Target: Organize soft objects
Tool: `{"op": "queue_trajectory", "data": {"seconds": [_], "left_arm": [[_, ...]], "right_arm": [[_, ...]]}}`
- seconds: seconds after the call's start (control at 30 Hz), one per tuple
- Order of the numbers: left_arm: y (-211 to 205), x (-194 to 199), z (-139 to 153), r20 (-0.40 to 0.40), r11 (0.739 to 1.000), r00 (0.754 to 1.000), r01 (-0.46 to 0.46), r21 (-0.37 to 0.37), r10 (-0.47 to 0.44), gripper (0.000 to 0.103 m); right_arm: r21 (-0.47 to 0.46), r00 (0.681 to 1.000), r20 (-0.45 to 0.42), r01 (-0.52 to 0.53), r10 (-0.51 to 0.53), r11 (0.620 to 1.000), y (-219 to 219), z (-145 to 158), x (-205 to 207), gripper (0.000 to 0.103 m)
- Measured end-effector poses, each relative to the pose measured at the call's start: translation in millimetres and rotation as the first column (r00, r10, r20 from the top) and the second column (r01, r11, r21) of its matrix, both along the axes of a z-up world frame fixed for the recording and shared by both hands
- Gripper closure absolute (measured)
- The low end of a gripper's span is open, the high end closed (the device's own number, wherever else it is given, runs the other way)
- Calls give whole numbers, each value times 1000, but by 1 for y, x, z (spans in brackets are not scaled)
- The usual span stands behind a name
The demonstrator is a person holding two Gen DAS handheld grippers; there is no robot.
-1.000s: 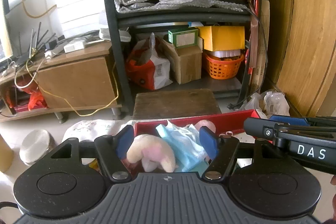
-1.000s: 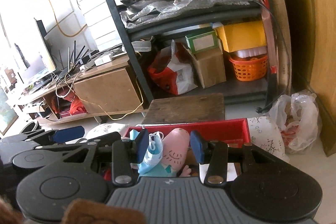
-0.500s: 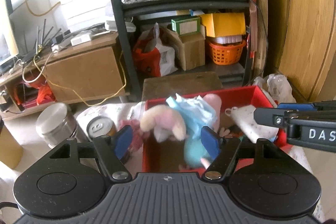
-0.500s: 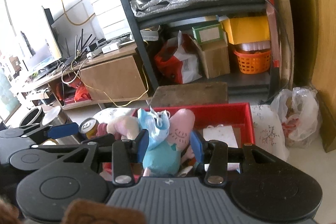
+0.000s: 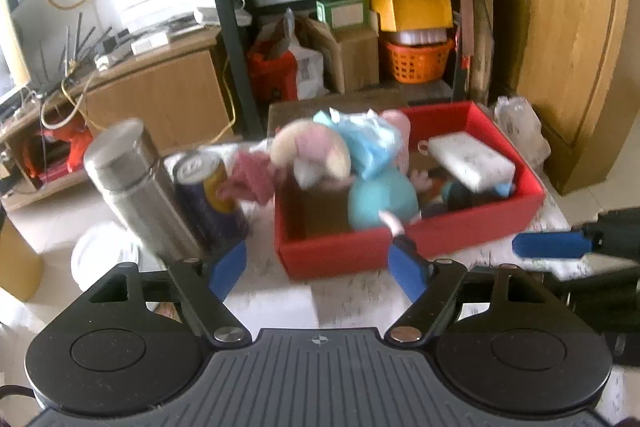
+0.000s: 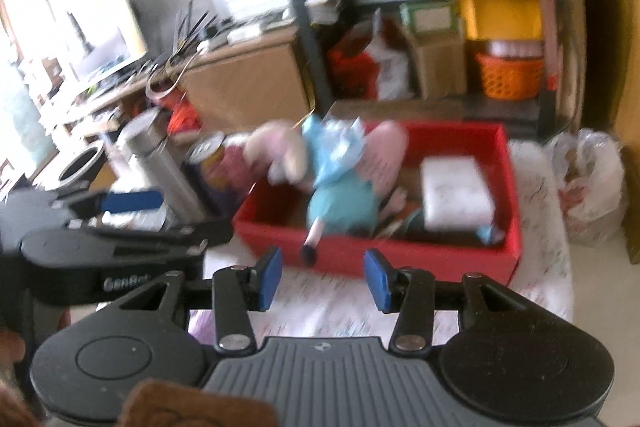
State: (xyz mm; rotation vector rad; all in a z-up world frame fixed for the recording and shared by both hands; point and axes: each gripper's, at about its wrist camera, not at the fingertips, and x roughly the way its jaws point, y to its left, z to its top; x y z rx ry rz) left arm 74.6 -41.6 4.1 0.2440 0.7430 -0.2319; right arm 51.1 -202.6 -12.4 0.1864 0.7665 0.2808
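Both grippers hang in front of the red box (image 5: 400,247) with nothing between their blue pads: the left gripper (image 5: 318,269) stands wide, its jaws having just been opening, while the right gripper (image 6: 322,277) shows a narrower empty gap, having just spread slightly. In the box's left half the pink pig plush (image 5: 384,187) in its teal dress sits upright, a cream-and-pink plush (image 5: 310,153) draped over the left wall. A steel flask (image 5: 136,183) and drink can (image 5: 208,191) stand just left.
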Motion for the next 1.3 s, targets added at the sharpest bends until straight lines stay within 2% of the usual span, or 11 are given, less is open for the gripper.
{"op": "queue_trajectory", "data": {"seconds": [0.37, 0.57, 0.67, 0.83, 0.97, 1.03, 1.07, 1.1, 1.13, 1.23, 1.3], "left_arm": [[48, -14, -32, -177, 995, 983, -62, -72, 49, 26], [75, -11, -37, -225, 986, 968, -134, -98, 109, 26], [79, -8, -33, -241, 978, 965, -143, -153, 104, 26], [85, -5, -19, -213, 967, 973, -140, -211, 95, 24], [100, -1, -17, -216, 955, 968, -175, -239, 124, 24], [108, -1, -17, -223, 949, 965, -195, -250, 139, 24], [112, -2, -17, -225, 946, 963, -203, -254, 147, 24], [114, -1, -18, -228, 945, 962, -207, -255, 150, 24], [115, -1, -18, -230, 945, 962, -208, -252, 150, 24], [113, -1, -21, -235, 949, 961, -203, -243, 145, 24], [109, -1, -21, -236, 951, 962, -194, -241, 137, 23]], "right_arm": [[-73, 972, -162, -183, 170, 980, 28, -57, -40, 79], [-90, 953, -217, -234, 210, 968, 26, -76, -47, 63], [-86, 931, -224, -315, 290, 945, 41, -82, -50, 53], [-122, 872, -225, -468, 435, 875, 84, -95, -59, 39], [-257, 853, -220, -520, 474, 815, 106, -112, -71, 36], [-309, 853, -208, -521, 478, 795, 108, -113, -75, 47], [-308, 862, -203, -506, 464, 806, 105, -111, -73, 52], [-293, 872, -202, -488, 445, 822, 101, -109, -71, 63], [-261, 886, -205, -459, 416, 849, 92, -105, -66, 76], [-106, 917, -254, -344, 309, 933, 61, -96, -45, 99], [-3, 925, -288, -259, 247, 966, 40, -92, -35, 103]]}}
